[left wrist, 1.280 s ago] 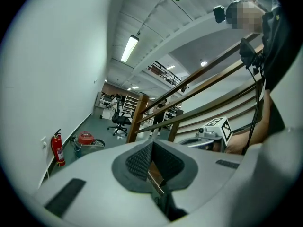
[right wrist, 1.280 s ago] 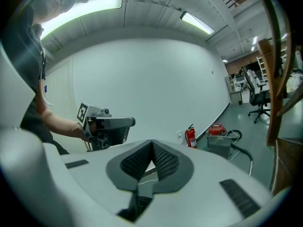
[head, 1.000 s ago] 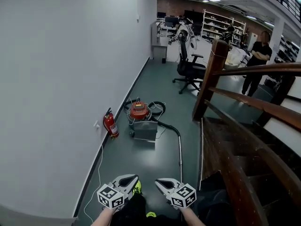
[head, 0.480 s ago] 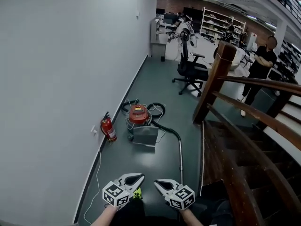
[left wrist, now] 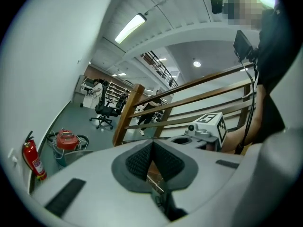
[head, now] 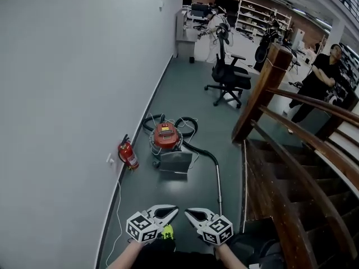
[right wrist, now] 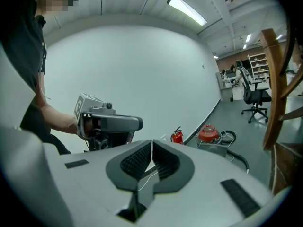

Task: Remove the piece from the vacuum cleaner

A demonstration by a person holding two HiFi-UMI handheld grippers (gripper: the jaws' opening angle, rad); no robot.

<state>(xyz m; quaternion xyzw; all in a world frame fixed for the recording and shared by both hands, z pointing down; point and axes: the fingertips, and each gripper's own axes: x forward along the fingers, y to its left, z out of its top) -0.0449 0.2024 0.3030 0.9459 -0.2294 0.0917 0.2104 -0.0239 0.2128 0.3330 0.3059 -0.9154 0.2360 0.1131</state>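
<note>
Vacuum cleaner [head: 166, 135]: red and round, down on the floor [head: 185, 100] near the wall [head: 67, 94], well apart from both tools.

Left tool [head: 170, 209]: low in the head view, shut tight, holding nothing. Right tool [head: 190, 212]: just beside it, shut tight as well, also holding nothing. Tips close together but not touching. Under the left one, a bit of yellow-green shoe [head: 166, 233].

Further out, a long metal tube [head: 218, 184] flat on the floor, running from near the right tool up toward the cleaner. At its far end, a black hose [head: 193, 144] bending round to the red body, with more hose looped behind. Right in front of the cleaner, a flat grey boxy thing [head: 174, 162], maybe a part of it or a bin; too small to tell. Left of the cleaner, a red fire extinguisher [head: 128, 153] upright against the wall. Below that, a thin white cable [head: 118, 206] along the foot of the wall.

On the right, dark wooden stairs [head: 280, 195] with a brown railing [head: 263, 88]. Far back, a black office chair [head: 227, 77], some shelves [head: 255, 13], and a person in black [head: 317, 80] beyond the railing.
</note>
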